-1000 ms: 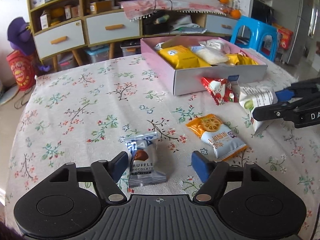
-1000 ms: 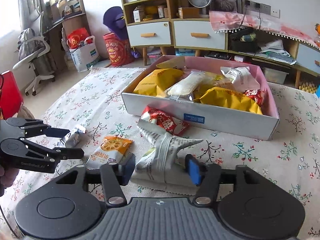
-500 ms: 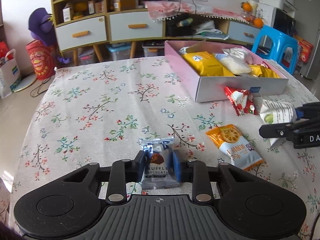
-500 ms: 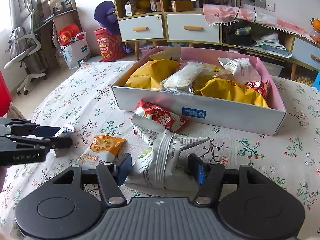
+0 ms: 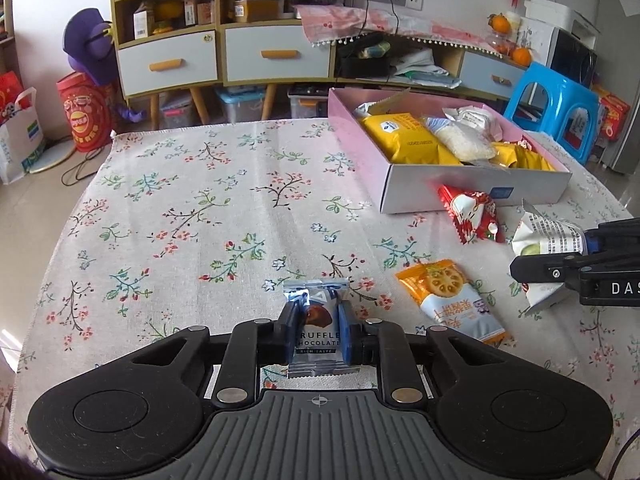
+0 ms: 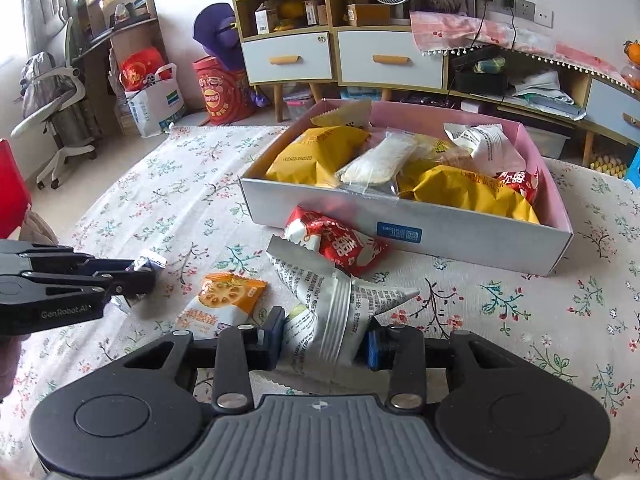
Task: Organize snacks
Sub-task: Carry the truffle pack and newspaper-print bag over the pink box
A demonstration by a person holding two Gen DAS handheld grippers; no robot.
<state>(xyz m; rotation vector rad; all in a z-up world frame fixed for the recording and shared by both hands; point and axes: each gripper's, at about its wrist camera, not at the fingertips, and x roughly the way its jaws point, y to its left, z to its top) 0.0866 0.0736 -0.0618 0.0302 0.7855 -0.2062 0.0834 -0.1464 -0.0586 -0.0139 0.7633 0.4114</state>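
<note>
Both grippers are angling downward over the tablecloth (image 5: 168,216). The left gripper (image 5: 319,330) is pinching a chocolate packet (image 5: 318,334) near the front edge. The right gripper (image 6: 322,338), its jaws having just been closing, is squeezing a white snack bag (image 6: 332,312) before the box (image 6: 460,236). Slick wrappers are risking slippage during lifting.

bare cloth (image 5: 192,208) left — red packet (image 6: 336,240) against box (image 6: 400,228)
</note>
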